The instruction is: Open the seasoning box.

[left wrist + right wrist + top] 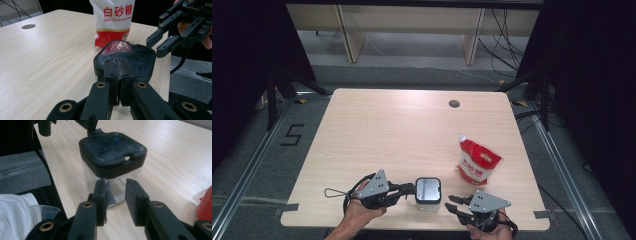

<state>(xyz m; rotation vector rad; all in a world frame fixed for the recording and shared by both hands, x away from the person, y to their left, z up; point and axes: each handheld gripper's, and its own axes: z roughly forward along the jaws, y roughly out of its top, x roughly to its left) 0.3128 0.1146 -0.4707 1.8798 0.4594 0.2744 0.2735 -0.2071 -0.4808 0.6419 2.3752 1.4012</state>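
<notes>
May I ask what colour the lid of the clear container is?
Black; the lid shows best in the right gripper view.

1. Worktop (pixel 387 135): occupies the centre of the high view.
2. Lidded container (pixel 428 190): on the worktop, lower centre, near the front edge.
3. Left tool (pixel 404 190): lower left of centre, tips at the container's left side.
4. Right tool (pixel 453 202): lower right, just beside the container, apart from it.
5. Sugar bag (pixel 478 162): on the worktop, right of centre, above and right of the container.
6. Round hole (pixel 454 103): upper right area of the worktop.
</notes>
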